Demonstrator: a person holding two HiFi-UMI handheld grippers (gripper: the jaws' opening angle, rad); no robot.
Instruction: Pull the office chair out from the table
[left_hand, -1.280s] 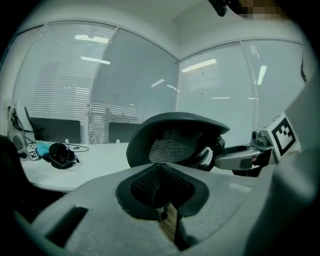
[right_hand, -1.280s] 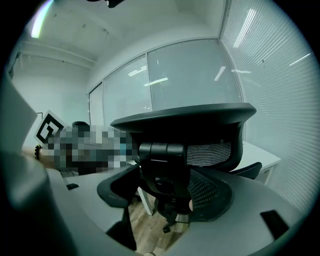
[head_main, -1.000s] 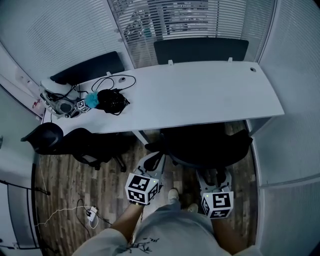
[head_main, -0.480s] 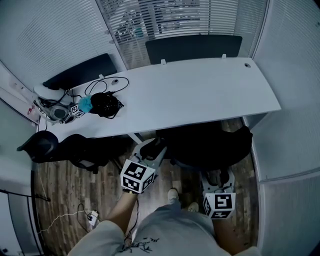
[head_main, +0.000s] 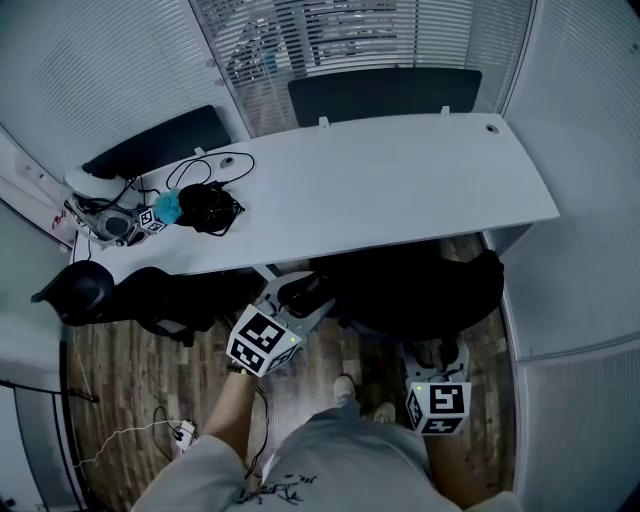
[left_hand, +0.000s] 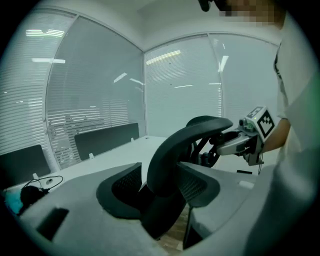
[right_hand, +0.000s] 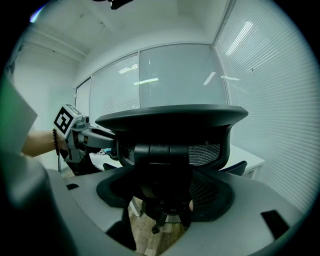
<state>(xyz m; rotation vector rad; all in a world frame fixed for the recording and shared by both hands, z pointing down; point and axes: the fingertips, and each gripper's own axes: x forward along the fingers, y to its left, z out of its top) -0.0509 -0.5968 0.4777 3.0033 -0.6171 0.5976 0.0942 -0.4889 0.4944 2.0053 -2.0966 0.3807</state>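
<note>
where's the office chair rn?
Head view, centre-right: office chair sits partly under the white table, with left gripper and right gripper at its near side.

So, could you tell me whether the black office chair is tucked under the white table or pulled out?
Tucked in: the black office chair sits against the white table's near edge, its front hidden beneath.

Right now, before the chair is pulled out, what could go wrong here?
The jaws of the left gripper have just been opening; the headrest of the office chair stands between them ungripped, so a pull now could slip. The chair is tucked under the table, so its back may catch the edge.
</note>
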